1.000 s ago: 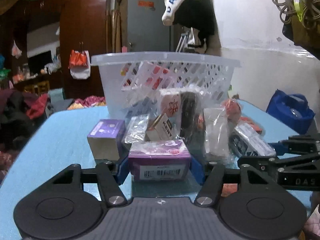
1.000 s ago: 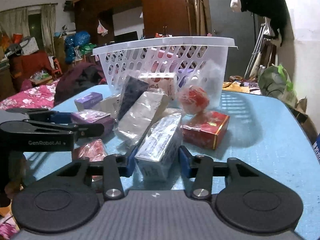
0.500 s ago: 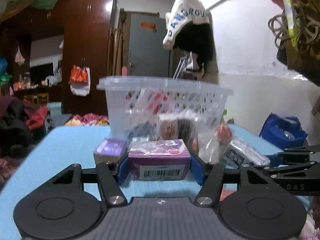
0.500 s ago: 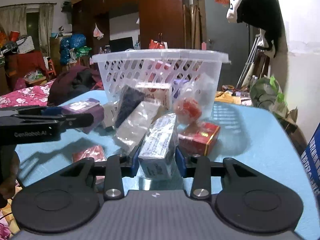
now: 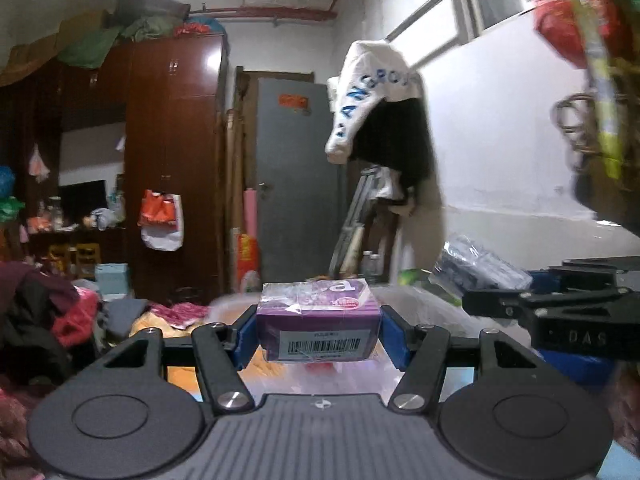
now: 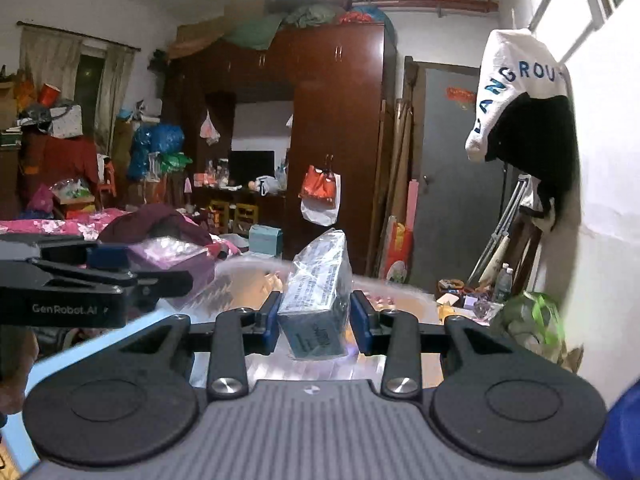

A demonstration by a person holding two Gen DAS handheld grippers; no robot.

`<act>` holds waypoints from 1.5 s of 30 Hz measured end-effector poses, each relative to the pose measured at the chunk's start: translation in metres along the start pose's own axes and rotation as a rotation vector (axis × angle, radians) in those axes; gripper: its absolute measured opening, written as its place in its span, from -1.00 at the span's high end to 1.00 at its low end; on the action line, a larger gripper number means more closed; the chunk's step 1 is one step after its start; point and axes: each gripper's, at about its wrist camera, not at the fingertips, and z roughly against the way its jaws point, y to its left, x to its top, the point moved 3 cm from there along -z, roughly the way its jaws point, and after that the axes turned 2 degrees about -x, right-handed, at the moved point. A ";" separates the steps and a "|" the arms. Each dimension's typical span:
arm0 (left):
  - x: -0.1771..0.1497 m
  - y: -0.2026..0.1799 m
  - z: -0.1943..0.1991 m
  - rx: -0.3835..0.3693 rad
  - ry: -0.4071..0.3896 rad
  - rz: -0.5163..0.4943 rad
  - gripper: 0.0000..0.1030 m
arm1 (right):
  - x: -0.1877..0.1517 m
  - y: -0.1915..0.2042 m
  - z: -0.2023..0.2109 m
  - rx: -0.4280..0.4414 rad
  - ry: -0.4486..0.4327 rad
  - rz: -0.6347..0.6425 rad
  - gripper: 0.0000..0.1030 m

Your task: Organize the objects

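My left hand-held gripper (image 5: 318, 330) is clamped on a purple box (image 5: 318, 320); its blue pads (image 5: 245, 336) press flat against both short sides. The box is wrapped in crinkled clear film, has a large white letter on its lilac top, a small pink round mark near one corner, and a white barcode label across the face turned toward me. It hangs in the air, level, above the blurred pale rim of the basket (image 5: 420, 300).

My right hand-held gripper (image 6: 314, 322) is clamped on a grey-blue packet (image 6: 318, 292) in shiny clear plastic, narrow and long, its far end tilted upward and away from me. Dense small print covers its top and dark lettering runs along the near end, but I cannot read either. From the left wrist view the same packet juts out past the other gripper's black frame at the right.

The basket's white rim (image 6: 256, 266) streaks with motion blur, so I cannot make out what lies inside. Only a sliver of the blue surface (image 6: 48, 364) shows at the lower left of the right wrist view. The rest of it is hidden behind the gripper bodies. The far edges of both views are smeared.
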 end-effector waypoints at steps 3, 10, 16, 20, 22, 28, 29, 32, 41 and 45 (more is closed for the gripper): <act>0.018 0.007 -0.037 0.020 0.060 0.013 -0.26 | 0.015 -0.010 -0.035 0.000 0.050 -0.017 0.24; -0.002 0.014 -0.083 0.047 0.169 0.033 -0.82 | -0.007 -0.015 -0.057 0.010 0.102 -0.032 -0.81; -0.059 -0.005 0.008 -0.002 0.094 0.029 -0.95 | -0.055 -0.024 0.013 0.002 0.074 -0.041 -1.00; -0.120 -0.040 0.062 -0.116 0.146 0.028 -0.95 | -0.113 -0.027 0.025 -0.030 0.204 -0.047 -1.00; -0.136 -0.053 0.075 -0.151 0.166 0.031 -0.95 | -0.132 -0.023 0.020 -0.028 0.278 -0.065 -1.00; -0.165 -0.076 0.073 -0.145 0.245 -0.017 -0.93 | -0.146 -0.013 -0.008 -0.035 0.400 -0.083 -1.00; -0.166 -0.078 0.070 -0.135 0.252 -0.017 -0.92 | -0.145 -0.012 -0.013 -0.030 0.418 -0.085 -1.00; -0.171 -0.078 0.063 -0.130 0.271 -0.033 -0.92 | -0.148 -0.014 -0.014 -0.038 0.422 -0.090 -0.94; -0.174 -0.042 0.055 -0.116 0.262 0.026 -0.25 | -0.150 -0.019 -0.005 -0.063 0.393 -0.101 -0.23; -0.171 -0.023 0.058 -0.111 0.224 0.075 -0.24 | -0.145 -0.014 0.006 -0.062 0.352 -0.080 -0.22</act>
